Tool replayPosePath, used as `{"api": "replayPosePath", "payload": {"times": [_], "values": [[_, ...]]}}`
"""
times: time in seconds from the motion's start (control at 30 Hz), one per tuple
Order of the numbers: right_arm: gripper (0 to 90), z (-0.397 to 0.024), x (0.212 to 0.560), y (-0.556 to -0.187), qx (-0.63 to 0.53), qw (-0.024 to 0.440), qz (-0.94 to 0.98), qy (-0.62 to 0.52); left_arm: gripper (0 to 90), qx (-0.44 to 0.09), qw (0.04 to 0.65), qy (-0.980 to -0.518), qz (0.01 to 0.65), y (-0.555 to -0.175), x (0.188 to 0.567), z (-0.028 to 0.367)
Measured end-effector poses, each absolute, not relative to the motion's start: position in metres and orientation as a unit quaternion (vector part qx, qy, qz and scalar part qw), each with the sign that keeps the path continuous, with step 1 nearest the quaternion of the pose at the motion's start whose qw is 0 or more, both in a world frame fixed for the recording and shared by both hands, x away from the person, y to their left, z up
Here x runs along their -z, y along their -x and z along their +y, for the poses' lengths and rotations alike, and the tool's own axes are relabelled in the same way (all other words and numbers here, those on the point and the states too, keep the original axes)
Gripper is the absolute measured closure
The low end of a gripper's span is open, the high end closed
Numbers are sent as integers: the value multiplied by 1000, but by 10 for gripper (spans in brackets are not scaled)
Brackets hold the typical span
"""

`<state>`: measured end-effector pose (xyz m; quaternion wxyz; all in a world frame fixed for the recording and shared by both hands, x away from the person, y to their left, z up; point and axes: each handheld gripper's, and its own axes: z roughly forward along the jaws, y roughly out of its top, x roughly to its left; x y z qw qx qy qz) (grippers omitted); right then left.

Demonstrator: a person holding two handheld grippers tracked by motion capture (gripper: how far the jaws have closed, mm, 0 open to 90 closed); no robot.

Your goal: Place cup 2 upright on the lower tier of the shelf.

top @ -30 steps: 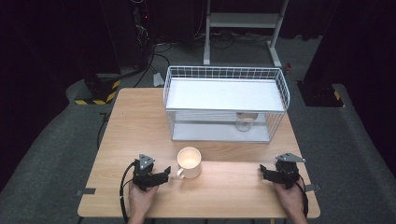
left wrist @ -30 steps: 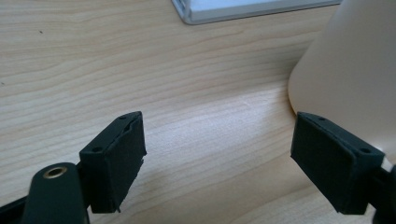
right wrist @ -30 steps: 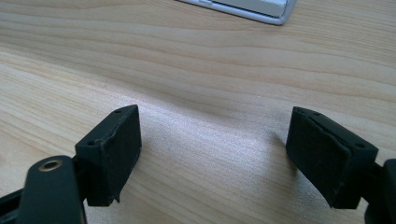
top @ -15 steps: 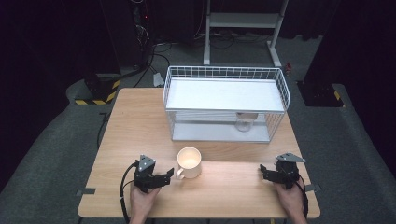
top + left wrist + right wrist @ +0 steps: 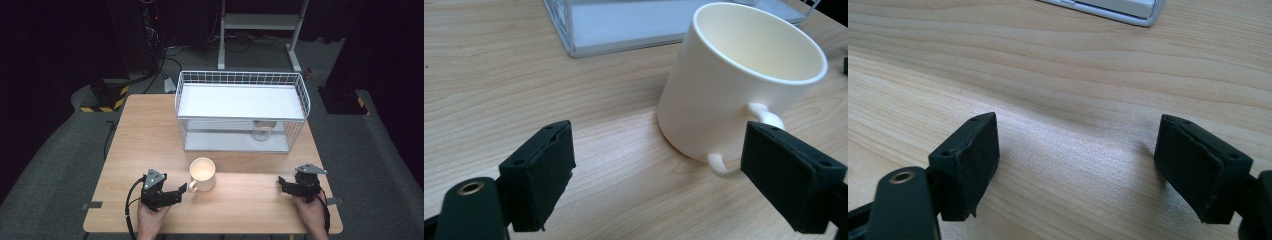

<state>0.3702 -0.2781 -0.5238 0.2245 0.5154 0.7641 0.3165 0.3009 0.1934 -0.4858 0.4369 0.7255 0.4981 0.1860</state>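
Note:
A cream mug (image 5: 202,172) stands upright on the wooden table (image 5: 150,130), its handle turned toward the front left. My left gripper (image 5: 178,193) lies just left of that handle and points at it. In the left gripper view the mug (image 5: 734,85) is ahead on the right, and its handle sits just in front of the right pad (image 5: 784,175). The left gripper (image 5: 659,175) is open; its jaws have just been opening, with bare table between them. My right gripper (image 5: 284,186) rests near the front right edge. The right gripper (image 5: 1078,160) is open over bare wood.
A white wire rack (image 5: 240,75) with a flat shelf stands at the back of the table. A clear glass (image 5: 262,131) sits under the shelf on the right. The rack's base corner (image 5: 574,47) is just beyond the mug. The floor around is dark, with cables and a stand.
The left gripper has shifted slightly by the mug's handle, and its jaws stand a little wider. The mug and the right gripper have kept still.

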Motion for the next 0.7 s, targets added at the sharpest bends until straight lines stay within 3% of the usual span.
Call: {"api": "replayPosePath", "payload": {"times": [0.7], "values": [[183,-278,524,-370,-315,224,764,-517,111,-185,415,-764,458,-302,477,161]]}}
